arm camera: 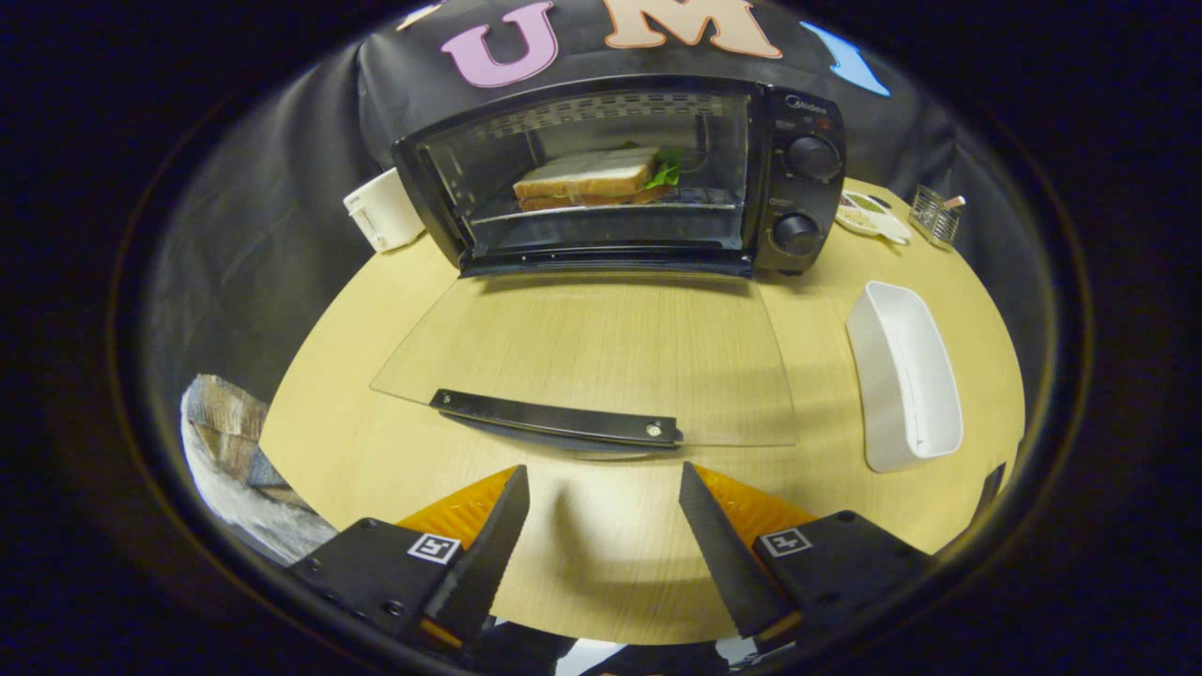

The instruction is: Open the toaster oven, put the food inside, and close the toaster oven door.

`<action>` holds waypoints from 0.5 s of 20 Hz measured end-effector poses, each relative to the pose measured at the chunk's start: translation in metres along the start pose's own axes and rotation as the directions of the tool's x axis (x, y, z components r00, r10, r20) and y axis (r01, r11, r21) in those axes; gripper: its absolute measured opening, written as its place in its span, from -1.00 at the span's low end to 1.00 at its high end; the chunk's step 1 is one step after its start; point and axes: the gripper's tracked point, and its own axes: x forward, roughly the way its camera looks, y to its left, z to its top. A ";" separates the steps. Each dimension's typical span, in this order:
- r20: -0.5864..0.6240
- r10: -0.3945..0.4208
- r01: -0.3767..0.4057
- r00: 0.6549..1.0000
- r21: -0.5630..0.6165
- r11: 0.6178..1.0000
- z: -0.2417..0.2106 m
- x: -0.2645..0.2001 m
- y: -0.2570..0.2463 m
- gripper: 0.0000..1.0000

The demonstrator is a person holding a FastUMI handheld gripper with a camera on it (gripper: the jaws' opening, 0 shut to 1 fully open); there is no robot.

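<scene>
Sandwich (593, 176) is sitting inside the toaster oven (620, 178), gripper (604, 483) is hanging empty with jaws spread before the lowered glass door's handle (556, 420), risking slipping off that thin bar while lifting.

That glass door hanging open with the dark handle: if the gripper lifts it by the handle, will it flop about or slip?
The oven door looks like rigid glass, so it should probably swing as one stiff panel. Its handle seems a thin smooth bar, perhaps slippery. The open gripper sits just short of it, holding nothing.
</scene>
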 end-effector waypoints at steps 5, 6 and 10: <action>-0.013 0.002 -0.003 1.000 -0.018 1.000 0.006 0.006 0.000 0.99; 0.001 0.004 -0.004 1.000 -0.034 0.999 0.010 0.003 0.001 1.00; 0.032 0.015 -0.014 0.999 -0.039 0.999 0.024 -0.009 0.003 1.00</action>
